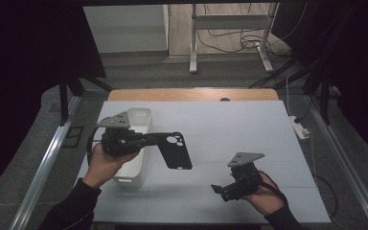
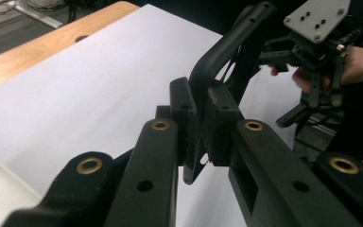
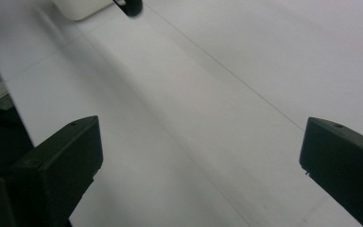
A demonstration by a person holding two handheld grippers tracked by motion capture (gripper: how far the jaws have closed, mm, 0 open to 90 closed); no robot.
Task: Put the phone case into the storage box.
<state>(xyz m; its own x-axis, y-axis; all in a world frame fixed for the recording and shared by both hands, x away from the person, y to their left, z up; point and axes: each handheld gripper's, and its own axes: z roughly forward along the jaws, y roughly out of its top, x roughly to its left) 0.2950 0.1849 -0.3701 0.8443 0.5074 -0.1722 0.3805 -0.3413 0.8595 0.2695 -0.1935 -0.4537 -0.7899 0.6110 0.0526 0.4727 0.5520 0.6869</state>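
A black phone case (image 1: 176,151) with camera cut-outs hangs in the air over the white table (image 1: 230,124), left of the middle. My left gripper (image 1: 159,140) is shut on its near edge; in the left gripper view the pads (image 2: 182,111) pinch the case's thin wall (image 2: 227,45). My right gripper (image 1: 220,191) is low over the front right of the table, pointing left toward the case. Its jaws stand wide open (image 3: 203,151) with only bare table between them. A corner of the case (image 3: 130,5) shows at the top of the right gripper view.
A white rectangular bin (image 1: 139,117) stands on the left part of the table, under my left hand, and its corner (image 3: 80,7) shows in the right gripper view. A power strip (image 1: 301,129) lies off the right edge. A metal stand (image 1: 230,43) is behind the table.
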